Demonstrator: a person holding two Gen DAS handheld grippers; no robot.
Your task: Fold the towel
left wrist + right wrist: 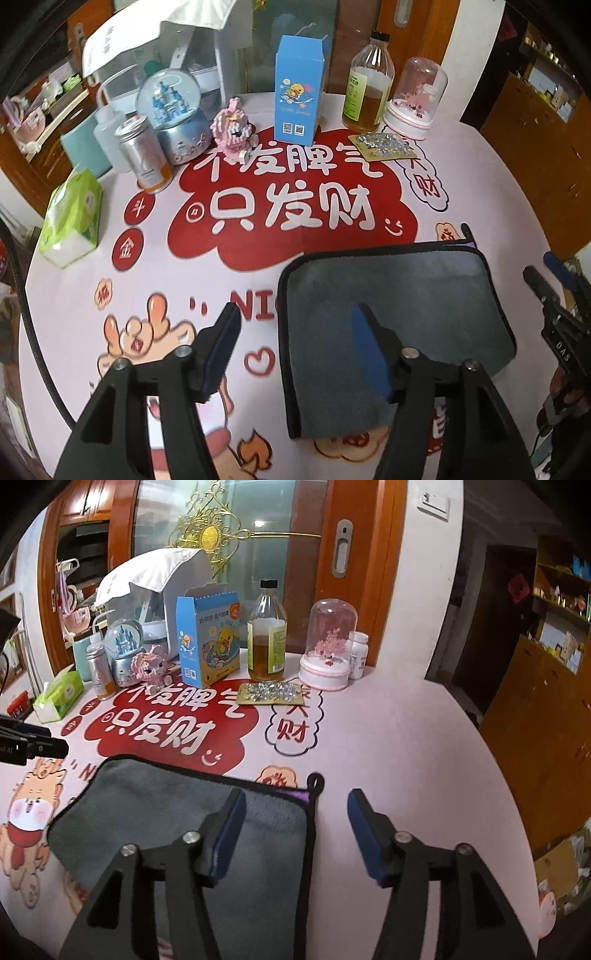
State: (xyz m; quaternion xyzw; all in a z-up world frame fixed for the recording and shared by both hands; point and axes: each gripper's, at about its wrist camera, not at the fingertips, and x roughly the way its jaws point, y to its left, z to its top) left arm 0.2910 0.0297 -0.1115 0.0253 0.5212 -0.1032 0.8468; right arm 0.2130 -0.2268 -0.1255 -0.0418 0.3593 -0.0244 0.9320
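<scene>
A grey towel (pixel 406 302) with black trim lies flat on the pink printed tablecloth (pixel 147 288); it looks folded, with a purple layer showing at its far right corner. My left gripper (pixel 299 317) is open and empty above the towel's left edge. In the right wrist view the towel (pixel 155 801) lies at lower left, its black hanging loop (pixel 315 780) at the far right corner. My right gripper (pixel 295 805) is open and empty above the towel's right edge. The right gripper also shows at the right edge of the left wrist view (pixel 554 306).
Along the table's back stand a green tissue pack (pixel 72 218), a metal can (pixel 142 155), a snow globe (pixel 173 114), a pink block figure (pixel 232 129), a blue carton (pixel 299 92), an oil bottle (pixel 367 88), a pink glass dome (pixel 413 99) and a blister pack (pixel 384 146).
</scene>
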